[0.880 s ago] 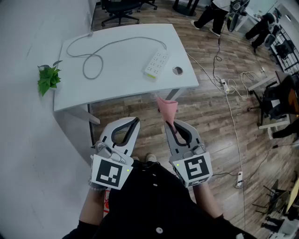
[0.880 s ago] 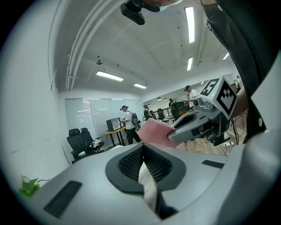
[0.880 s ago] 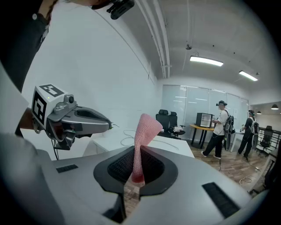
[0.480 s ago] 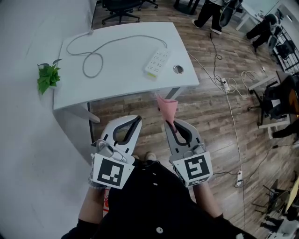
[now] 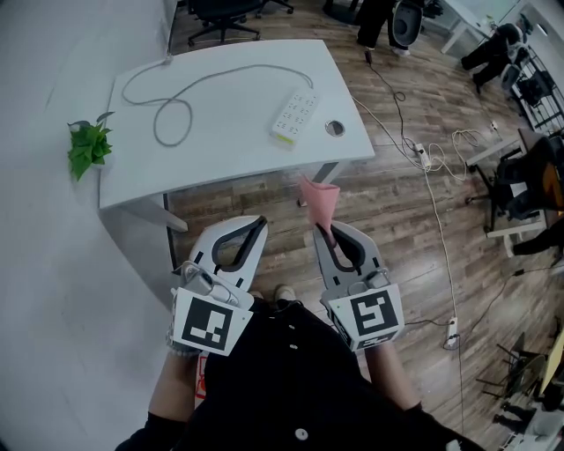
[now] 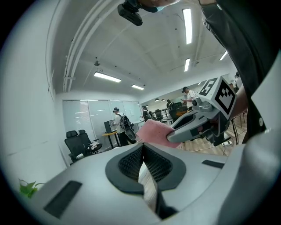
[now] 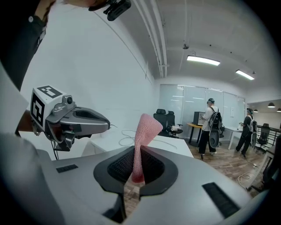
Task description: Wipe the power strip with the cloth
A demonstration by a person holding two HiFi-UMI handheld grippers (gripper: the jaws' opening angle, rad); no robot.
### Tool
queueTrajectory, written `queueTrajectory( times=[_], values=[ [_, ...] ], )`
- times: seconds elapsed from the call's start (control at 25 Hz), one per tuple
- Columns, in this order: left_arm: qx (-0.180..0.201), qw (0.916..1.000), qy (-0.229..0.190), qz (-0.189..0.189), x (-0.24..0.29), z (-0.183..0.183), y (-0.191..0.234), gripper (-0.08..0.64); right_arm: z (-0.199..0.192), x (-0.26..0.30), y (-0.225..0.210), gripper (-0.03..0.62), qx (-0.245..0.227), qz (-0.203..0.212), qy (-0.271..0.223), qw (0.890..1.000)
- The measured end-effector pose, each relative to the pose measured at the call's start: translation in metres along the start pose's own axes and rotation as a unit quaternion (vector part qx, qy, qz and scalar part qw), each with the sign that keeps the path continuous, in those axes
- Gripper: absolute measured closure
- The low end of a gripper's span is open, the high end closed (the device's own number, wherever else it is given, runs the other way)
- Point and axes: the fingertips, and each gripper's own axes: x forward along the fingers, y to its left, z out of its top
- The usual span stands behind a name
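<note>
A white power strip (image 5: 295, 117) lies on the white table (image 5: 229, 145) near its right front corner, its grey cable (image 5: 172, 110) looping off to the left. My right gripper (image 5: 323, 228) is shut on a pink cloth (image 5: 320, 201) that sticks up past its tips, also seen as the pink cloth (image 7: 145, 136) in the right gripper view. My left gripper (image 5: 256, 225) is shut with nothing in it; its jaws meet in the left gripper view. Both grippers hang in front of the table, well short of the strip.
A round cable hole (image 5: 335, 129) sits right of the strip. A small green plant (image 5: 88, 148) stands off the table's left edge. Cables (image 5: 423, 158) run over the wooden floor at the right. Office chairs (image 5: 225, 13) and people stand beyond the table.
The table and strip have slid slightly up and left in the head view. Both grippers keep their pose, the cloth still held.
</note>
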Motion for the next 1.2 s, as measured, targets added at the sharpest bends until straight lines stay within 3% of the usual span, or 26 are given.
queueTrajectory(
  times=[0.72, 0.88, 1.2],
  values=[
    [0.009, 0.9999, -0.005, 0.013, -0.042, -0.015, 0.028, 0.546, 0.011, 0.007, 0.020, 0.543, 0.002, -0.045, -0.023, 0.999],
    [0.008, 0.9999, -0.005, 0.010, -0.053, -0.022, 0.030, 0.546, 0.007, 0.003, 0.026, 0.543, 0.009, -0.062, -0.005, 0.998],
    [0.002, 1.0000, 0.001, 0.007, -0.064, -0.030, 0.032, 0.545, 0.006, 0.004, 0.040, 0.543, 0.004, -0.057, -0.008, 0.998]
  ],
)
